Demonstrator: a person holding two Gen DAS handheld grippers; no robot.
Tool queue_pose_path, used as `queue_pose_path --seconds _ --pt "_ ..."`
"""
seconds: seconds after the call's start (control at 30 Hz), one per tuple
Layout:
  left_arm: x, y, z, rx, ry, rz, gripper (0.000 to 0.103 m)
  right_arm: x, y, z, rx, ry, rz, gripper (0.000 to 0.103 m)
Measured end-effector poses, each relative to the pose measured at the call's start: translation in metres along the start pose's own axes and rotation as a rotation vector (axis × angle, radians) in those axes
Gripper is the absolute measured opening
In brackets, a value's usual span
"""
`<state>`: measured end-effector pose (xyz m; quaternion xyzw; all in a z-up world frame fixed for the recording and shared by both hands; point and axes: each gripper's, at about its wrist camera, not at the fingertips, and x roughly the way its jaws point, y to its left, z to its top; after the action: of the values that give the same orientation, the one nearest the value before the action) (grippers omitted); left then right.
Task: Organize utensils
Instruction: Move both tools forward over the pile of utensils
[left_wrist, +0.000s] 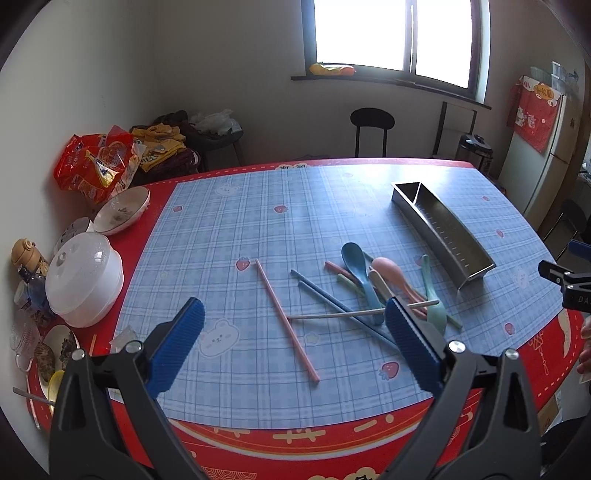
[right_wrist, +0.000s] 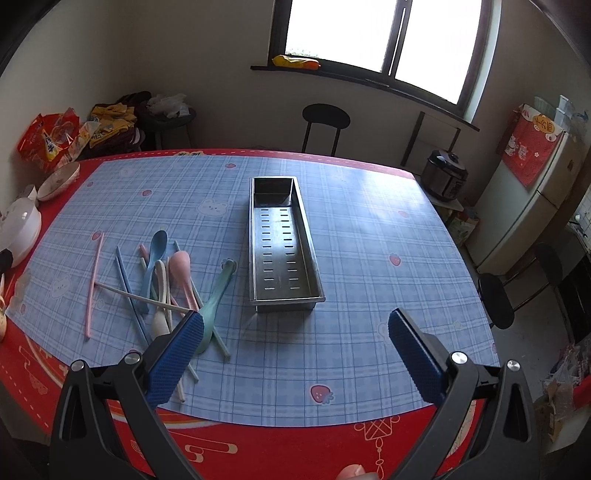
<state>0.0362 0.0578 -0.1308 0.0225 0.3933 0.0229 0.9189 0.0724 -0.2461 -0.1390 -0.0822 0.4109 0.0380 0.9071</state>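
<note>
Left wrist view shows both the left gripper (left_wrist: 295, 332) and right gripper (right_wrist: 295, 332) spread wide and empty above the crossed utensils (left_wrist: 369, 291) heaped beside the metal tray (right_wrist: 282, 240) — grabbing one piece could drag its overlapping neighbours along.

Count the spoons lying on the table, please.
4. Blue spoon at the pile's far side, pink spoon beside it, cream spoon between them and nearer, green spoon nearest the metal tray. The crossed chopsticks might hide another.
</note>
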Motion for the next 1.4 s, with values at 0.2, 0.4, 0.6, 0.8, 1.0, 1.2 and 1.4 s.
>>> queue_pose_path --seconds 0.2,0.4,0.6,0.8,1.0,1.2,1.4 --pt "0.020 0.001 -0.016 -0.055 0.072 0.042 0.093 0.027 0.011 0.003 -0.099 0.038 0.104 0.098" --pt "0.031 -0.004 -0.025 -0.117 0.128 0.088 0.089 0.060 0.020 0.011 -0.202 0.104 0.234 0.098" --pt "0.032 -0.002 -0.032 -0.214 0.179 0.197 0.089 0.091 0.034 0.015 -0.331 0.152 0.420 0.097" --pt "0.033 0.018 -0.040 -0.314 0.199 0.193 0.087 0.111 0.061 0.019 -0.457 0.193 0.487 0.076" --pt "0.063 0.044 -0.045 -0.320 0.252 0.128 0.076 0.133 0.088 0.024 -0.502 0.250 0.496 0.060" --pt "0.089 0.060 -0.045 -0.257 0.265 0.087 0.069 0.141 0.130 0.017 -0.609 0.298 0.505 0.046" --pt "0.105 0.075 -0.049 -0.242 0.278 0.025 0.062 0.147 0.168 0.013 -0.668 0.345 0.504 0.031"
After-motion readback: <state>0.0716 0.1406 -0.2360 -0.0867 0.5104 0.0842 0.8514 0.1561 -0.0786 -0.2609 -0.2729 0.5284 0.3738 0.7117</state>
